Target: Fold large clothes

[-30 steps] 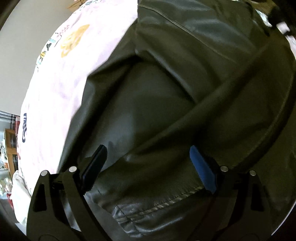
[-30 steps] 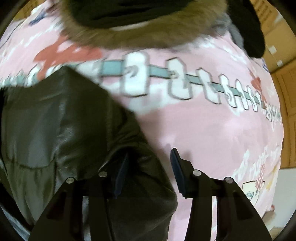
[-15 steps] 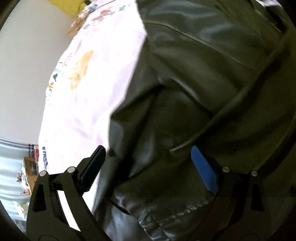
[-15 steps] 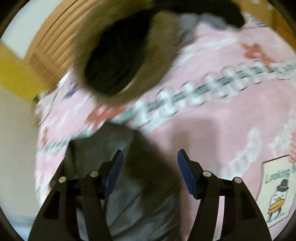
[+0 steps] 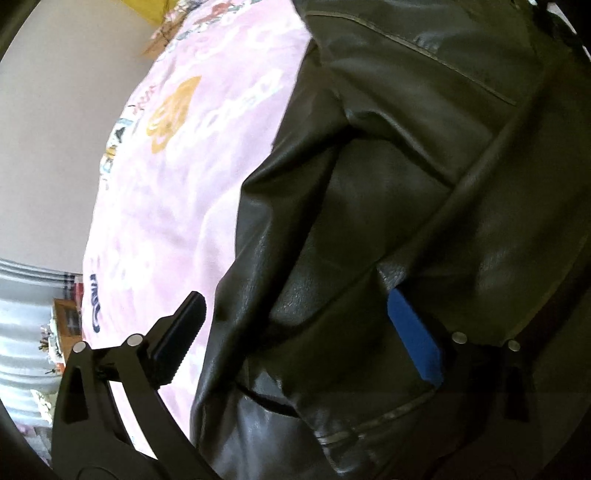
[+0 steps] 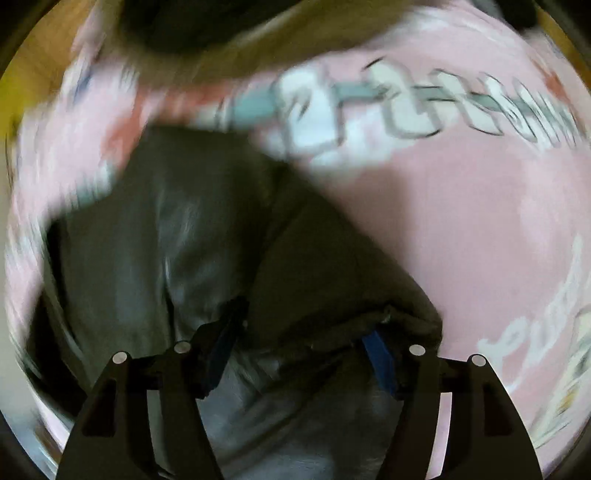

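Observation:
A dark olive leather jacket (image 5: 424, 166) lies crumpled on a pink printed bedspread (image 5: 207, 177). My left gripper (image 5: 295, 325) is open, its jaws wide apart, with a cuffed fold of the jacket lying between them. My right gripper (image 6: 306, 343) is open too, and a bunched fold of the same jacket (image 6: 207, 236) sits between its blue pads. The right wrist view is blurred by motion.
A garment with a brown fur-trimmed hood (image 6: 236, 33) lies on the bedspread (image 6: 461, 206) beyond the jacket. The bed's left edge meets a pale wall (image 5: 55, 129). Shelves and a curtain (image 5: 33, 325) stand low at the left.
My left gripper has moved along the jacket's left edge, so more bedspread shows. My right gripper swung away, then back down over a jacket fold, its jaws wider apart.

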The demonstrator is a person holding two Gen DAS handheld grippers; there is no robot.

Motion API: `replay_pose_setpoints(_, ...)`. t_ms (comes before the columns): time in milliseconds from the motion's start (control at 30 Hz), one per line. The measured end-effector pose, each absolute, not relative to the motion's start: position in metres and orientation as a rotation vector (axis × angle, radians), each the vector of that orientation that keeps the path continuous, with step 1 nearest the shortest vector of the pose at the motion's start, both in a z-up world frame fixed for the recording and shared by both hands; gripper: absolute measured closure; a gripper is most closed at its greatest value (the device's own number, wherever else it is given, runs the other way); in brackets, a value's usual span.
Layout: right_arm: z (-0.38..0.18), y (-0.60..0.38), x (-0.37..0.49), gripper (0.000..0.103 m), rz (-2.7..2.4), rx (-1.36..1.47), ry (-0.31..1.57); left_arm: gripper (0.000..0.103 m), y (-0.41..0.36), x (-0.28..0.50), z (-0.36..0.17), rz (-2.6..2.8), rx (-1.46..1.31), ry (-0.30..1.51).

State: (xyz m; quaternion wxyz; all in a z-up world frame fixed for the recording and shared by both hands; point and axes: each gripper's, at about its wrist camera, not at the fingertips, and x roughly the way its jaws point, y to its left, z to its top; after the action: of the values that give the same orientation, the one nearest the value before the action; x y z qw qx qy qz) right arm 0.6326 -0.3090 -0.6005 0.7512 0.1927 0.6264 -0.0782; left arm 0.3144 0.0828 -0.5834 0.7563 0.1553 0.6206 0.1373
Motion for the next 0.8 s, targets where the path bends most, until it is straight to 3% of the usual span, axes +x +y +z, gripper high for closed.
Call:
replay_pose_setpoints(133, -0.607, -0.351, 0.639, 0.037, -0.171, 0.720, 1.339, 0.005, 0.100, 0.325, -0.593, 0.259, 0.197, 1.435)
replay_pose_setpoints(167, -0.606, -0.352, 0.640, 0.029, -0.131, 0.714, 1.348, 0.005, 0.104, 0.326, -0.597, 0.257, 0.164, 1.450)
replay_pose_setpoints(233, -0.590, -0.345, 0.628, 0.026, 0.011, 0.587, 1.348, 0.005, 0.111, 0.329, -0.602, 0.262, 0.112, 1.480)
replay_pose_setpoints(300, -0.572, -0.342, 0.601, 0.016, 0.125, 0.532, 1.319, 0.005, 0.108, 0.331, -0.602, 0.265, 0.143, 1.479)
replay_pose_setpoints(500, -0.519, -0.361, 0.412, 0.013, 0.172, 0.376, 1.216, 0.005, 0.106, 0.337, -0.592, 0.214, 0.222, 1.477)
replay_pose_setpoints(800, -0.514, -0.364, 0.143, 0.012, -0.046, 0.330, 1.273, 0.005, 0.168, 0.270, -0.527, -0.002, 0.179, 1.440)
